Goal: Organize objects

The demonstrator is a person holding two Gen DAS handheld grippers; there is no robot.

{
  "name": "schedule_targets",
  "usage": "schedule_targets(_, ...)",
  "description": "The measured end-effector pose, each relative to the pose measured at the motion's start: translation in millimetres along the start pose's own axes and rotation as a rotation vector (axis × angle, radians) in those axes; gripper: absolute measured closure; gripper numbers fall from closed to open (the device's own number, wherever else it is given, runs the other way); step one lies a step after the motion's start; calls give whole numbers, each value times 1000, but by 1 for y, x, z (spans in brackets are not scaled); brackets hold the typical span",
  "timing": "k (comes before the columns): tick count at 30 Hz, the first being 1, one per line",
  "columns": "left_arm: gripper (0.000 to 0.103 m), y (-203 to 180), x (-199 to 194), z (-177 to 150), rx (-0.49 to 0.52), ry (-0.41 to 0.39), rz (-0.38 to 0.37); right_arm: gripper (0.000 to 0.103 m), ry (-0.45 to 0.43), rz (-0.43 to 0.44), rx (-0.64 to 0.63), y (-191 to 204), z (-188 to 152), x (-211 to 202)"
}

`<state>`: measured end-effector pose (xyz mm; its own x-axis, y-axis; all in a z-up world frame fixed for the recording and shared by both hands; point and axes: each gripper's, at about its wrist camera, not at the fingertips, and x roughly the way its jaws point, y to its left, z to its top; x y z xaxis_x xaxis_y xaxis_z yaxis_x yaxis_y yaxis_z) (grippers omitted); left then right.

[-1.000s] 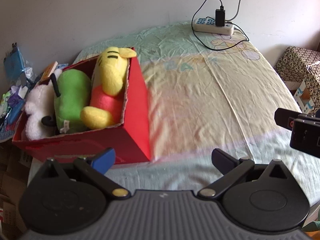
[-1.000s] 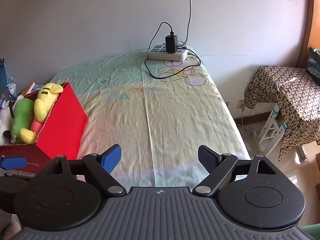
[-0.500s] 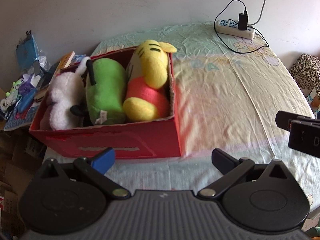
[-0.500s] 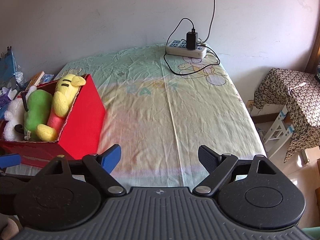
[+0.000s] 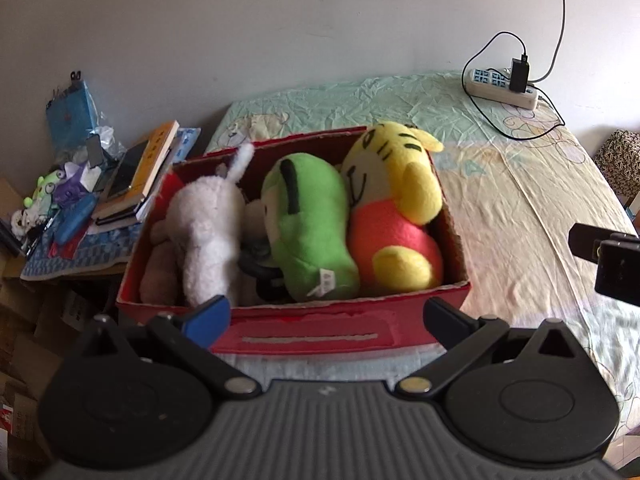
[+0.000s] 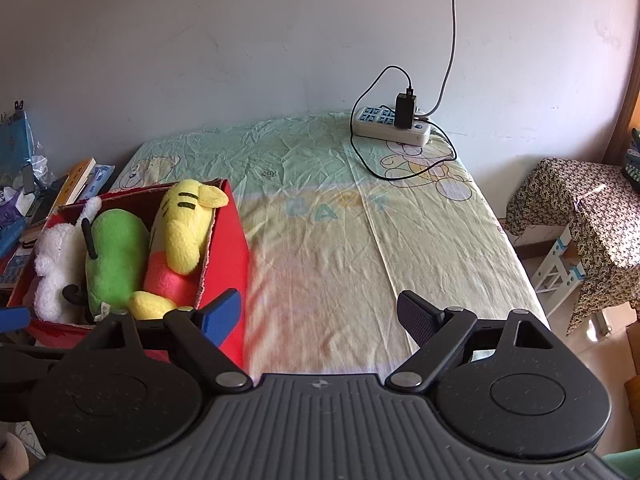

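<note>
The red box [image 5: 304, 330] is now seen square-on in the lower centre of the left wrist frame, where a second ago it sat obliquely at the left edge; the left tool [image 5: 326, 314] has been swung round to face it. Both tools are held wide, with nothing between the fingers. The box rests on the bed [image 6: 360, 240], at its left edge. Packed side by side inside it are the white plush [image 5: 208, 232], the green plush [image 5: 308, 236] and the yellow plush [image 5: 396, 208]. In the right wrist frame the right tool [image 6: 320, 316] is pointed across bare sheet, the box lying at lower left. No loose toy is visible on the bed, so the sorting is judged nearly complete.
</note>
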<state>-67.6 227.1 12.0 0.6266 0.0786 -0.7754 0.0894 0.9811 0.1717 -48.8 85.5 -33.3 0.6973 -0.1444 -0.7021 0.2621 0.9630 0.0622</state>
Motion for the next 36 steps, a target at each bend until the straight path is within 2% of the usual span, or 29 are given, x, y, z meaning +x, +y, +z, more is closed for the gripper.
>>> schedule_targets(4,1,18,3,2,1,-7,10,16,3,-14,-2,19,2,-1)
schedule_targets(11,1,45,6,7,14,-21,-15,14,-19,-48,-9,48,5,-3)
schedule_targets(23,1,84,24,11,13,-21,-50,13,-8,-114,8,84,8,12)
schedule_targets(31,0,102,33,14,-2,-11,-69,13,23,-107,14,96,15,26)
schedule_targets(36,0,105,35,19,-28,-20,-48,13,27,-86,-10,101,21,32)
